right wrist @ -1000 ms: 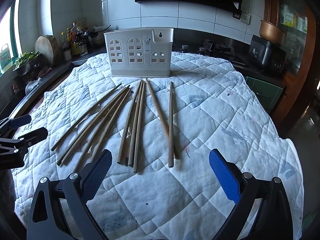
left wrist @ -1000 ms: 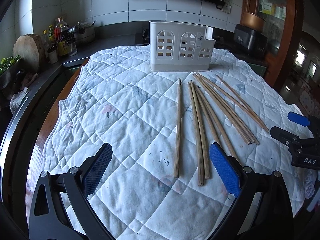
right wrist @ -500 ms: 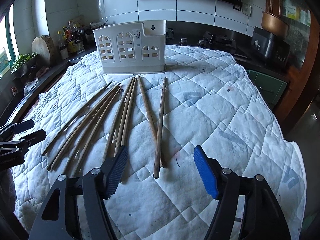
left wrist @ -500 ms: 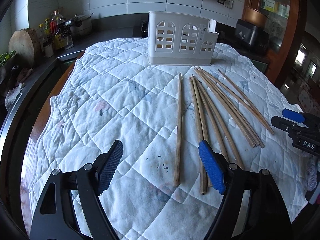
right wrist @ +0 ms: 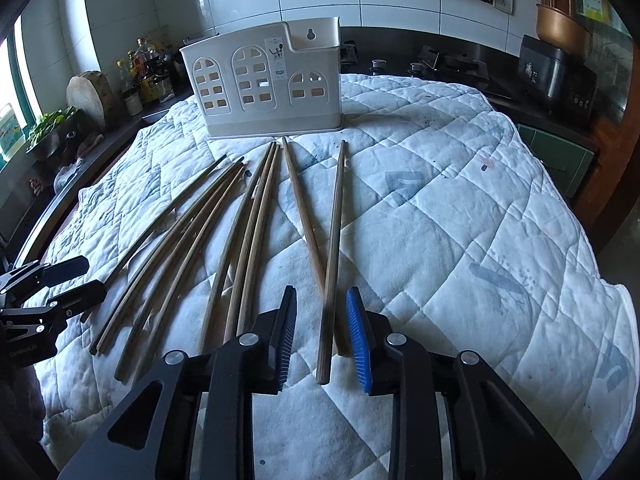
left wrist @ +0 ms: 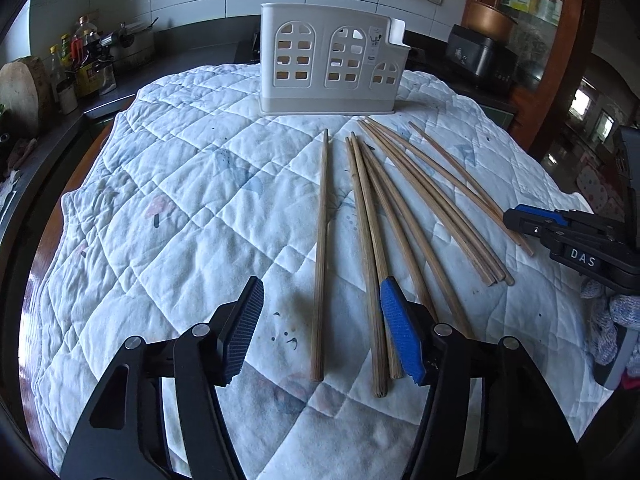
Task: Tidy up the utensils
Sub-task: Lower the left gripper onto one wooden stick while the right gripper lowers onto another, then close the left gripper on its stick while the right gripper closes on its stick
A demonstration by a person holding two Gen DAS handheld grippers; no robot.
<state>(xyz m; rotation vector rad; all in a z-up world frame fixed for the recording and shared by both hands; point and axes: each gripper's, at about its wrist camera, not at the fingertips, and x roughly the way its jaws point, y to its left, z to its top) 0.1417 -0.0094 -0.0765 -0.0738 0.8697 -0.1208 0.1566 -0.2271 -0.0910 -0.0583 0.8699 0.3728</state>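
Nothing is stowed: every chopstick (right wrist: 256,236) lies on the quilted bench (right wrist: 460,220) before the white holder (right wrist: 266,80), while the left gripper (left wrist: 320,332), fingers half-wide, and right gripper (right wrist: 322,338), fingers narrow, have just been closing around chopstick ends, neither gripping yet.

White wall tiles (right wrist: 400,4) are gleaming ahead, above a dark counter (right wrist: 460,76). Daylight is coming through a window (right wrist: 18,92) far left, and a wooden cabinet (left wrist: 532,20) is standing ahead right.

"DAS" on the right gripper (left wrist: 534,222) body.
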